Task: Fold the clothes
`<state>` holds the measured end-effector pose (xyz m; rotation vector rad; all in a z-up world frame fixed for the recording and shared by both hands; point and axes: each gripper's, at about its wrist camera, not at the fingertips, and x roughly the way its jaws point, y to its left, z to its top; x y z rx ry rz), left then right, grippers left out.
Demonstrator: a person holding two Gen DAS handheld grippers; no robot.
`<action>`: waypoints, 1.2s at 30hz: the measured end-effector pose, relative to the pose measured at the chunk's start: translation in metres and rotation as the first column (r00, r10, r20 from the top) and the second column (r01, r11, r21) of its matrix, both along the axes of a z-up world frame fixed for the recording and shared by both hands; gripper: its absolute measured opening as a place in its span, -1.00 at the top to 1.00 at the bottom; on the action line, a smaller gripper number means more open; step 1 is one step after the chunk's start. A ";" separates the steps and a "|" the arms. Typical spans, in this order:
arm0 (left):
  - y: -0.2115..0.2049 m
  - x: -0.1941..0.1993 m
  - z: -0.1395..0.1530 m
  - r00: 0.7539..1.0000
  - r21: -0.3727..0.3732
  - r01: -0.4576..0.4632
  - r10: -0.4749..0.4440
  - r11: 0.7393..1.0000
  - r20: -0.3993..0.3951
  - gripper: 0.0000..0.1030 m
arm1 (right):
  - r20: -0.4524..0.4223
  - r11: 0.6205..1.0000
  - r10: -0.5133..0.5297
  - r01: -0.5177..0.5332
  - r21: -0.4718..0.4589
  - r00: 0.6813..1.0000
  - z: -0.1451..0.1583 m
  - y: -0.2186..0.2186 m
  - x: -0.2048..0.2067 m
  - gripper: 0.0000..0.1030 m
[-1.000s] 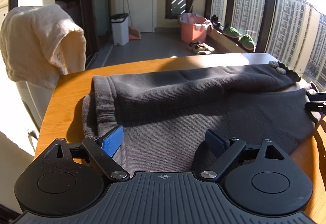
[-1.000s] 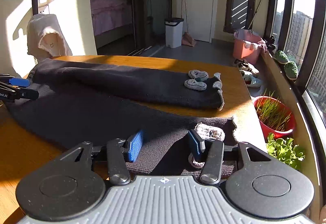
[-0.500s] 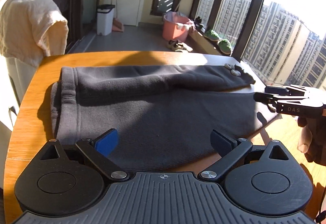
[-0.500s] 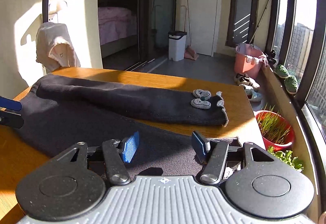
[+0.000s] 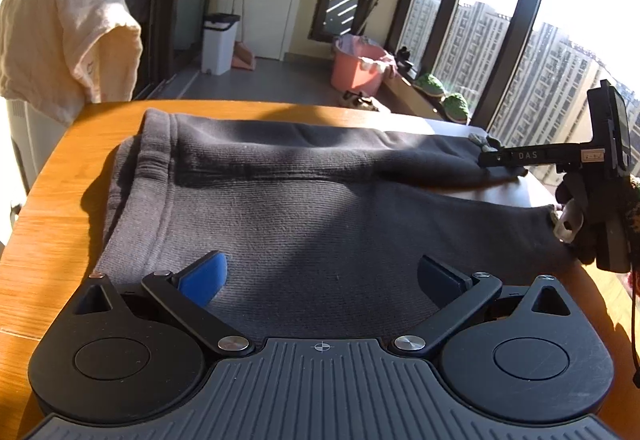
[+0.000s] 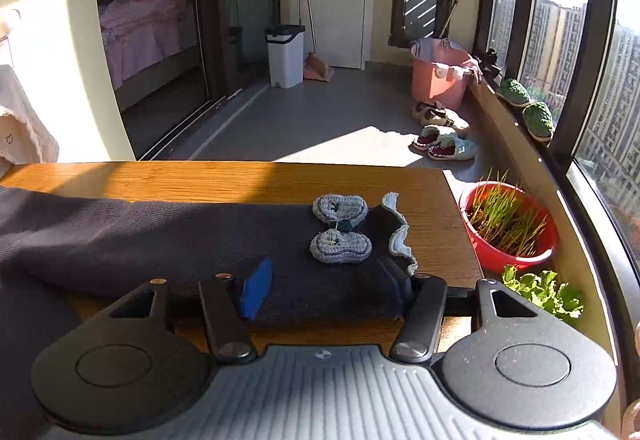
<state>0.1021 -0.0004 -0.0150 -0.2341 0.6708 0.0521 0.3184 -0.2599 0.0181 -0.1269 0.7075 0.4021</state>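
Dark grey knit trousers (image 5: 300, 207) lie flat on the wooden table (image 5: 100, 127), waistband to the left and both legs running to the right. My left gripper (image 5: 320, 276) hovers open over the near leg, close to the waist end. In the right wrist view, the far leg (image 6: 160, 236) ends in a scalloped hem with a pale crocheted bow (image 6: 340, 228). My right gripper (image 6: 325, 284) is open, with its fingers straddling that hem end. From the left wrist view, the right gripper (image 5: 486, 158) shows side-on at the far leg's tip, held by a hand.
A cream towel (image 5: 64, 39) hangs over a chair at the table's left corner. Just past the table's right edge (image 6: 460, 240) stand a red pot of grass (image 6: 508, 228) and a leafy plant. A pink tub (image 6: 440, 73), a white bin (image 6: 285, 53) and shoes are on the floor beyond.
My right gripper has moved from the near leg's hem forward to the far leg's hem with the bow. My left gripper has backed off slightly and stays open.
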 end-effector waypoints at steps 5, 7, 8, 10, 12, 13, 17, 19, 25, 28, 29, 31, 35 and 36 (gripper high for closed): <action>-0.009 -0.003 0.001 1.000 0.029 -0.028 0.028 0.999 -0.005 -1.00 | 0.082 0.998 0.055 -0.056 0.011 0.995 0.014 -0.024 -0.069 -0.23; -0.013 -0.005 -0.001 0.999 0.050 -0.034 0.034 0.998 -0.004 -1.00 | 0.037 0.994 0.102 -0.103 0.032 0.994 0.009 -0.034 -0.098 -0.35; -0.015 -0.006 -0.001 0.999 0.060 -0.036 0.037 0.998 -0.004 -1.00 | 0.021 0.992 0.121 -0.122 0.034 0.992 0.006 -0.037 -0.108 -0.39; -0.015 -0.006 -0.001 0.999 0.063 -0.044 0.045 0.997 -0.008 -1.00 | 0.017 0.989 0.145 -0.145 0.018 0.989 0.000 -0.042 -0.120 -0.47; -0.015 -0.004 0.000 0.999 0.064 -0.052 0.053 0.997 -0.012 -1.00 | 0.033 0.988 0.154 -0.153 -0.020 0.988 -0.003 -0.037 -0.120 -0.54; -0.015 -0.003 0.000 0.998 0.069 -0.054 0.055 0.996 -0.014 -1.00 | 0.043 0.988 0.154 -0.153 -0.032 0.987 -0.005 -0.034 -0.118 -0.56; -0.019 -0.001 -0.001 0.998 0.104 -0.056 0.058 0.993 -0.018 -1.00 | 0.070 0.988 0.150 -0.148 -0.042 0.986 -0.010 -0.030 -0.099 -0.60; -0.025 0.001 -0.002 0.997 0.141 -0.063 0.067 0.988 -0.026 -1.00 | 0.091 0.990 0.132 -0.128 -0.052 0.987 -0.011 -0.030 -0.094 -0.61; -0.054 -0.016 0.003 0.978 0.329 -0.206 0.201 0.922 0.050 -1.00 | 0.247 0.997 0.054 -0.040 -0.060 0.967 -0.006 -0.035 -0.138 -0.83; -0.066 -0.032 0.004 0.977 0.305 -0.211 0.209 0.929 0.041 -1.00 | 0.231 0.999 0.033 -0.036 0.011 0.972 -0.005 -0.044 -0.171 -0.98; -0.070 -0.037 0.004 0.977 0.290 -0.209 0.208 0.934 0.033 -1.00 | 0.226 0.999 0.005 -0.013 0.032 0.974 -0.004 -0.048 -0.180 -0.99; -0.078 -0.047 0.004 0.978 0.262 -0.204 0.207 0.943 0.018 -1.00 | 0.198 0.996 -0.045 0.030 0.081 0.979 -0.003 -0.052 -0.197 -1.00; -0.083 -0.058 0.000 0.973 0.171 -0.210 0.222 0.963 -0.055 -1.00 | 0.061 0.974 -0.098 0.083 0.209 0.993 -0.007 -0.062 -0.218 -1.00; -0.086 -0.061 0.000 0.972 0.176 -0.217 0.230 0.960 -0.055 -1.00 | 0.028 0.970 -0.107 0.098 0.222 0.994 -0.009 -0.063 -0.221 -1.00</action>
